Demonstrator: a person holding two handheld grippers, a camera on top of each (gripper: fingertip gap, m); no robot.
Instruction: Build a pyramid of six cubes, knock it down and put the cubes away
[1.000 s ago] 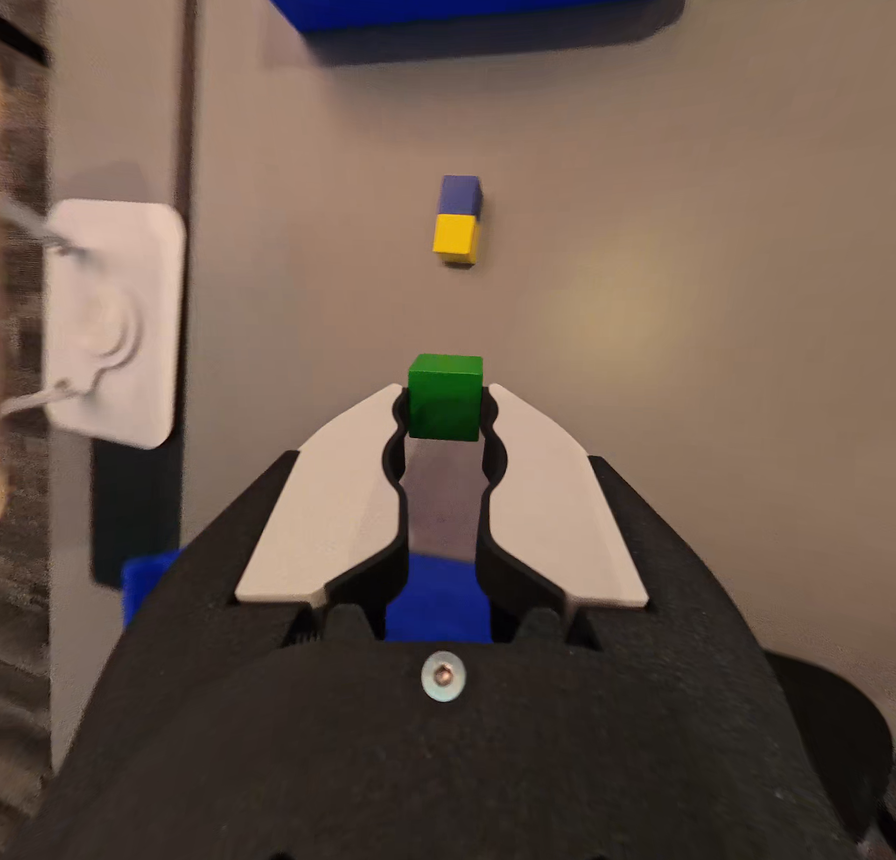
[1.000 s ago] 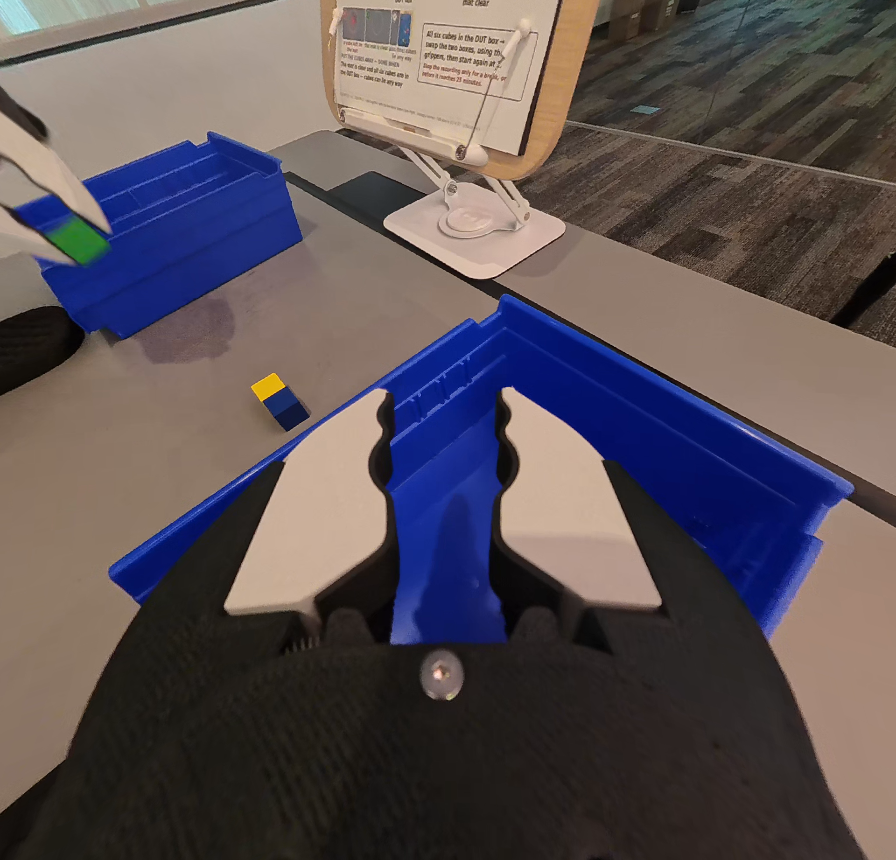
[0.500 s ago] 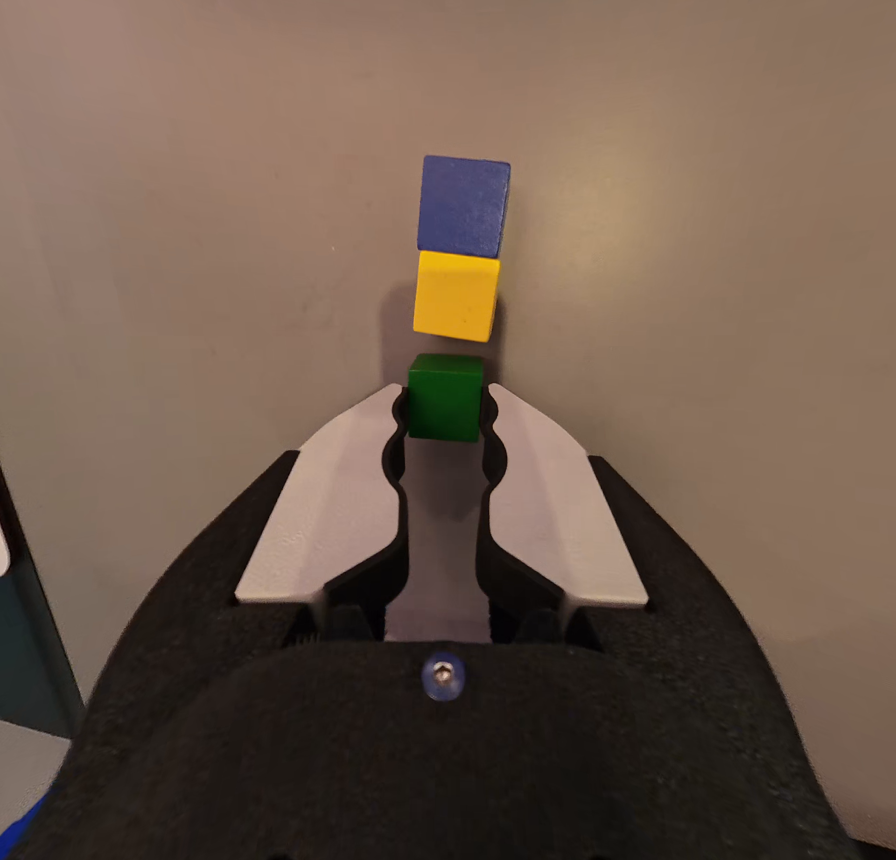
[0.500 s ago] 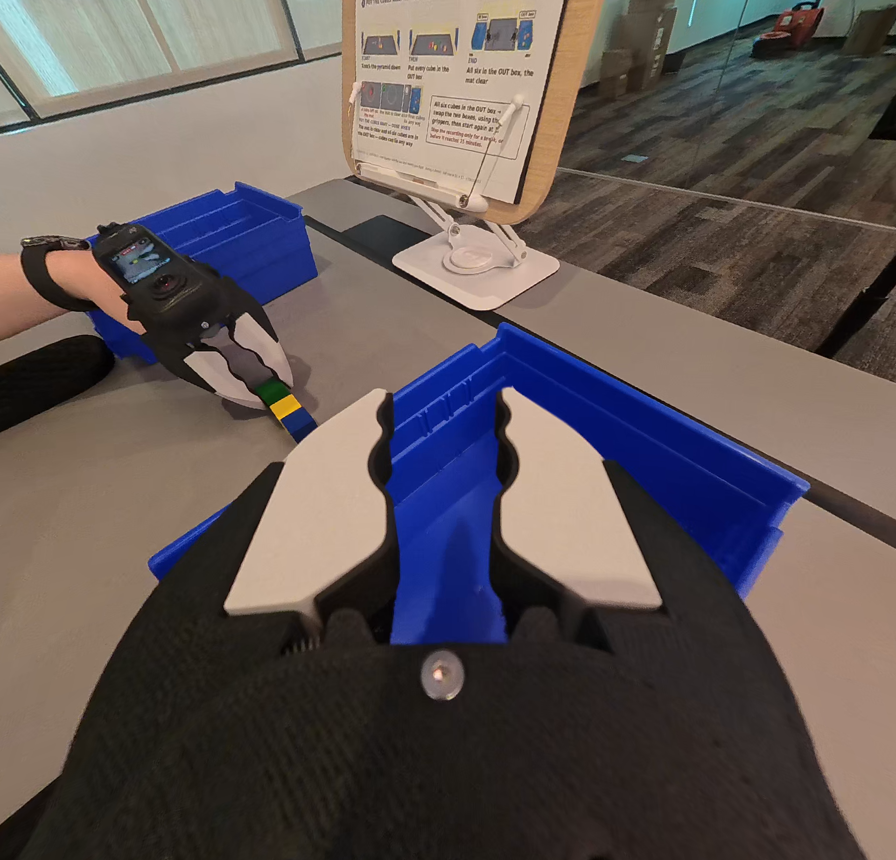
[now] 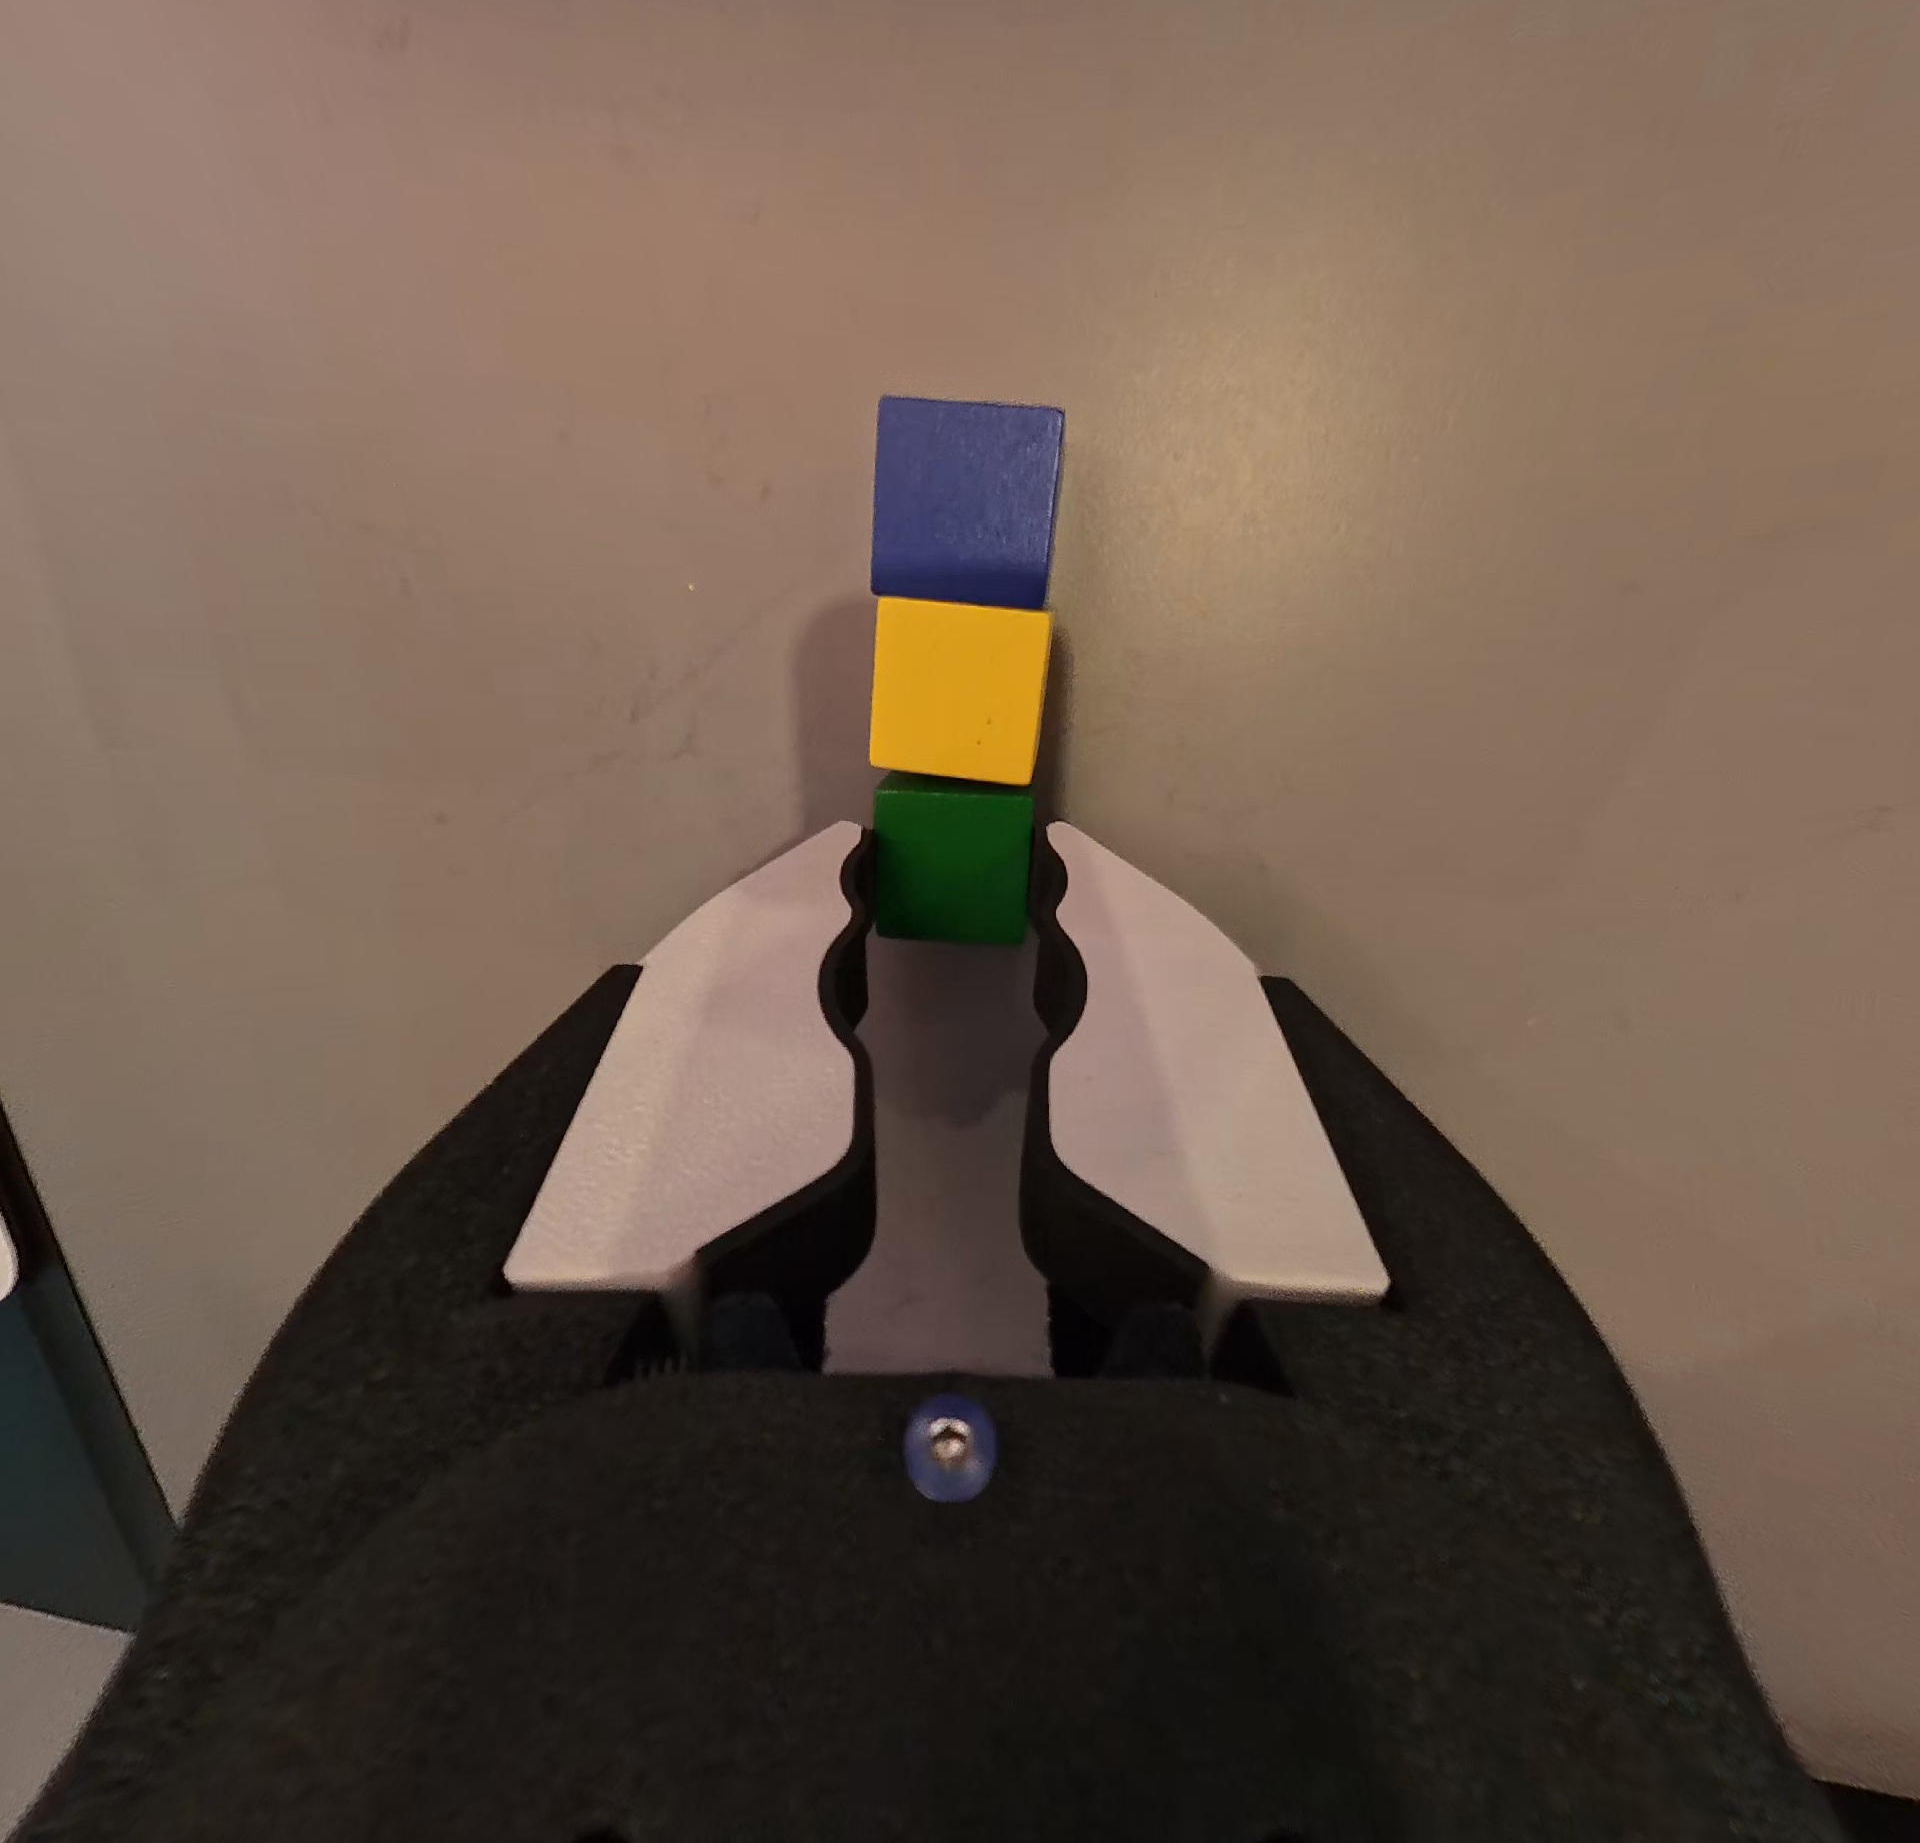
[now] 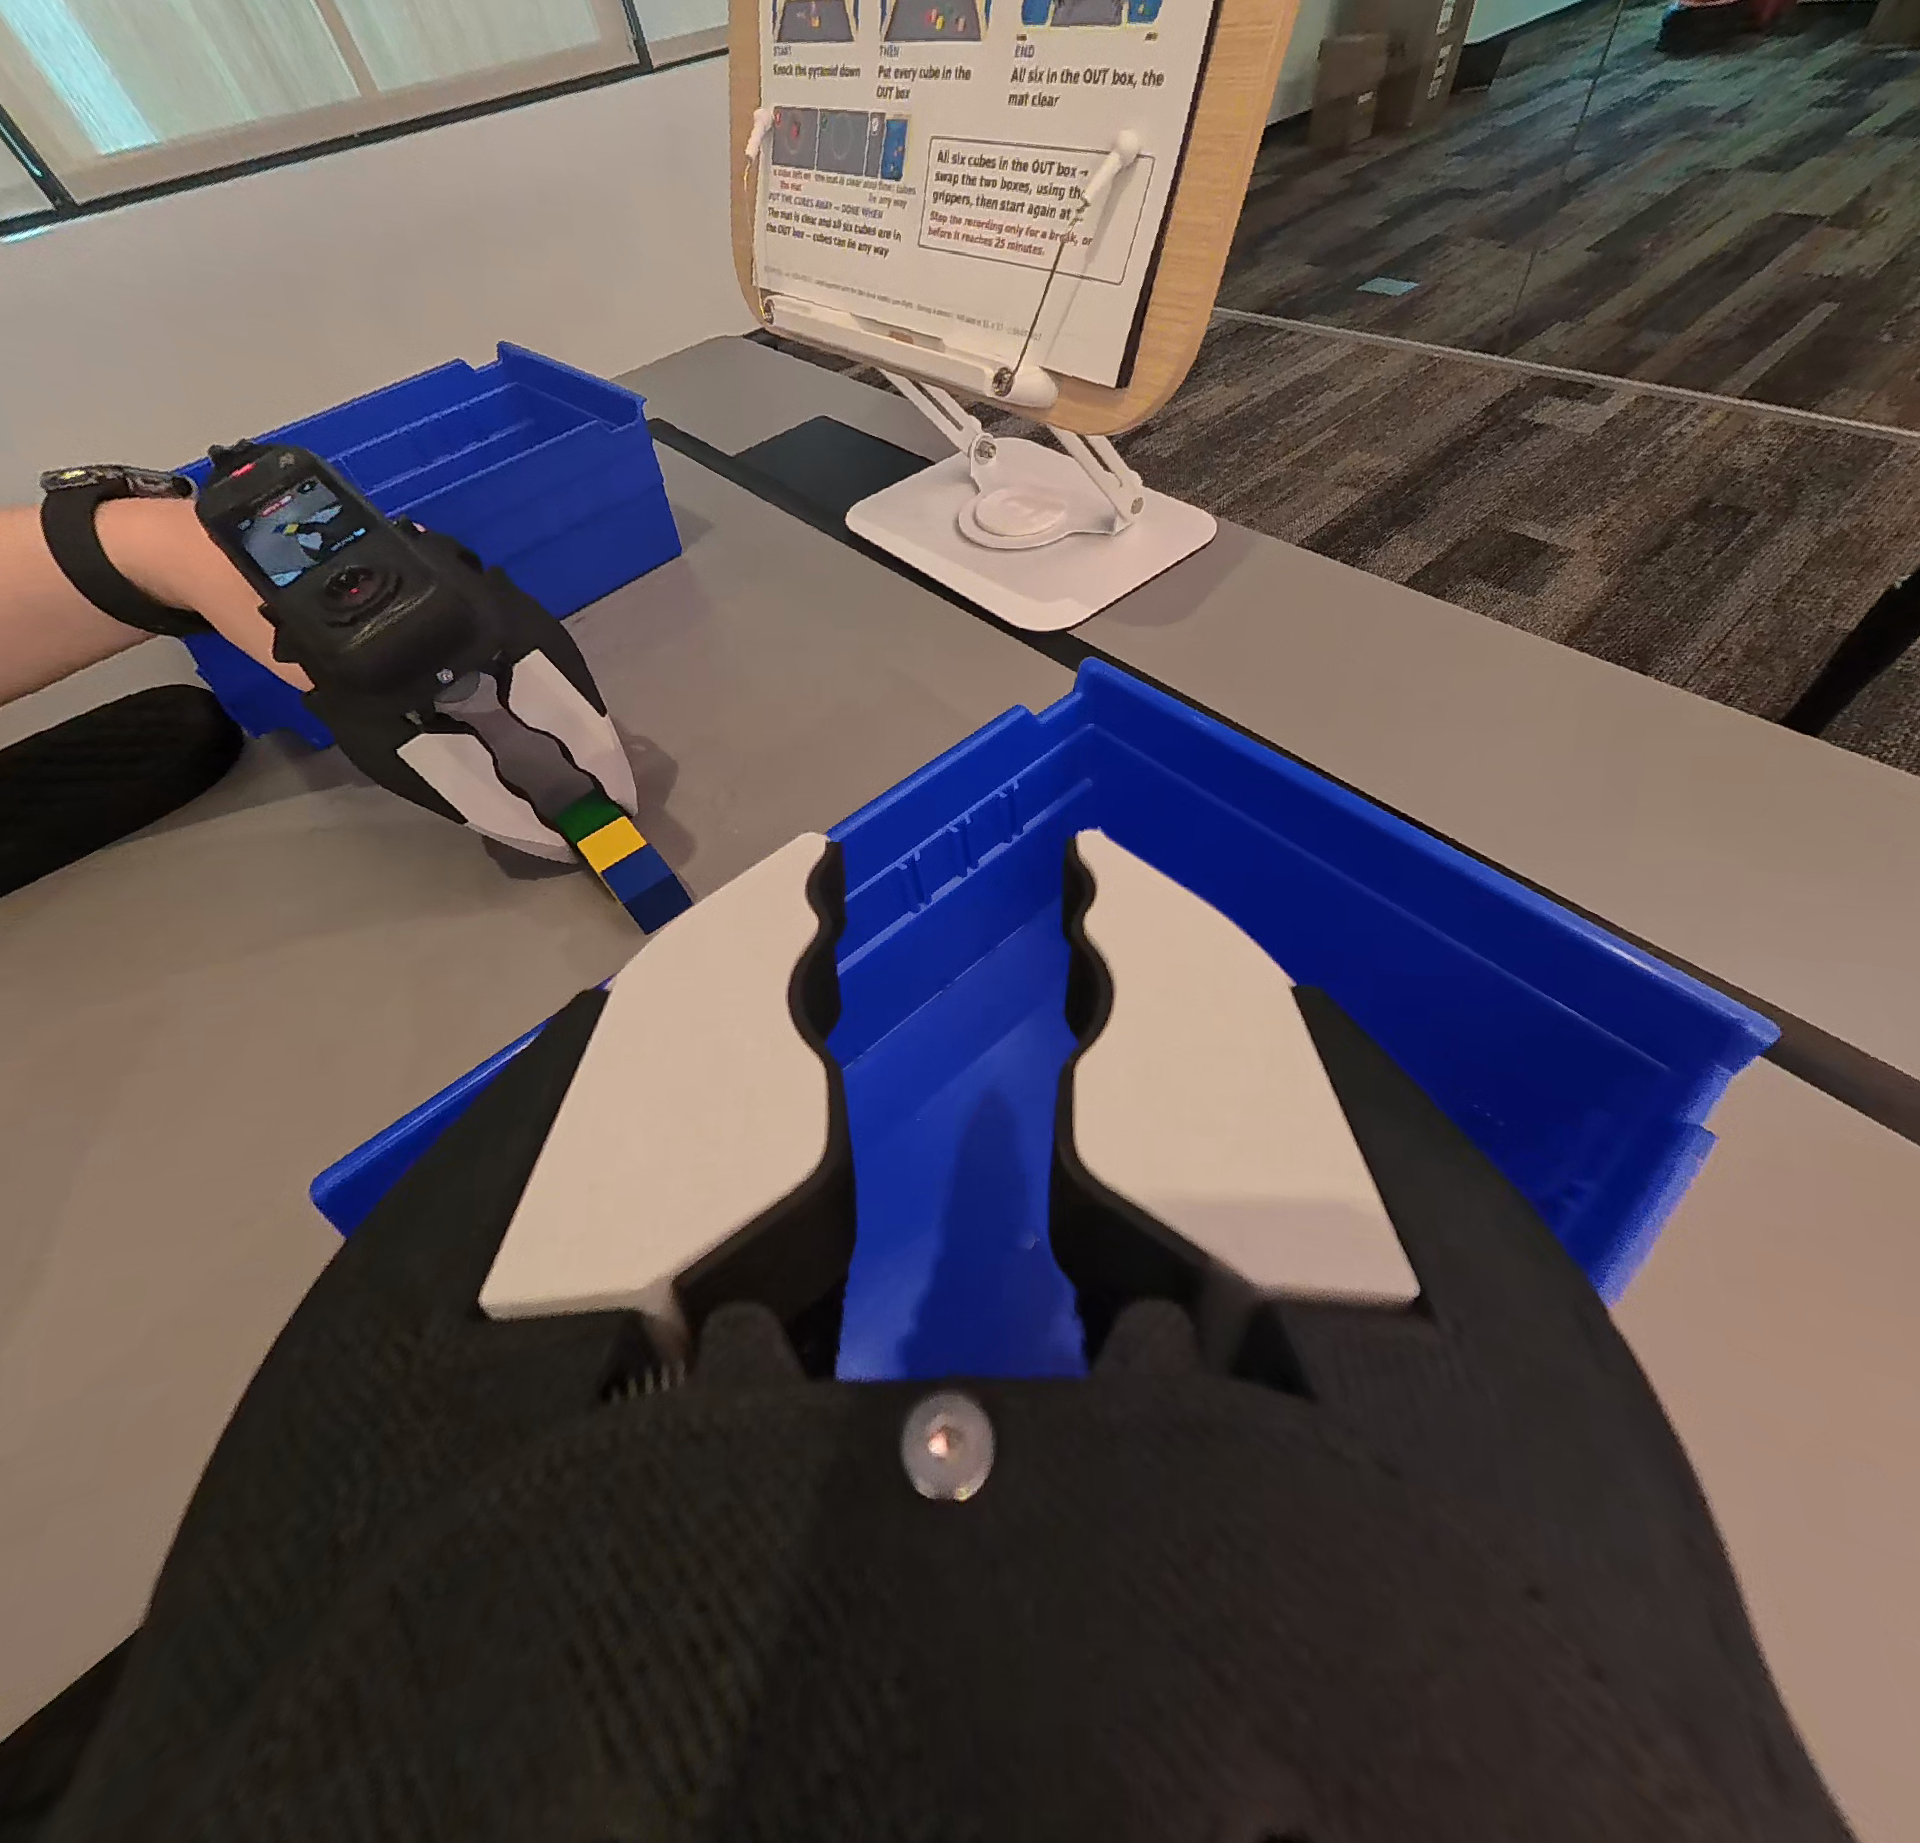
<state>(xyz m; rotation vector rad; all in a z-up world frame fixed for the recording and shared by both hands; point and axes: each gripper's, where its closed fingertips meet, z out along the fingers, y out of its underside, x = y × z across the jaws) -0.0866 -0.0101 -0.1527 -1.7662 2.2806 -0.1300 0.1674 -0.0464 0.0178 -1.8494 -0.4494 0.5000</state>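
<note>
My left gripper (image 5: 954,837) is shut on a green cube (image 5: 954,871) and holds it down at the grey table (image 5: 416,443), in line with a yellow cube (image 5: 958,690) and a blue cube (image 5: 966,501) that touch each other. The green cube sits right against the yellow one. The right wrist view shows the same row: left gripper (image 6: 597,822), green cube (image 6: 584,813), yellow cube (image 6: 611,841), blue cube (image 6: 649,887). My right gripper (image 6: 948,848) is open and empty, hovering over a blue bin (image 6: 1403,952).
A second blue bin (image 6: 499,453) stands at the far left of the table. A wooden board with an instruction sheet (image 6: 997,131) stands on a white base (image 6: 1029,546) at the back. A person's hand (image 6: 114,578) holds the left gripper. One gripper's finger ends stand about 30 cm off the other's.
My left gripper has carried the green cube down from the air to the table and up against the yellow cube. My right gripper has stayed open over the bin.
</note>
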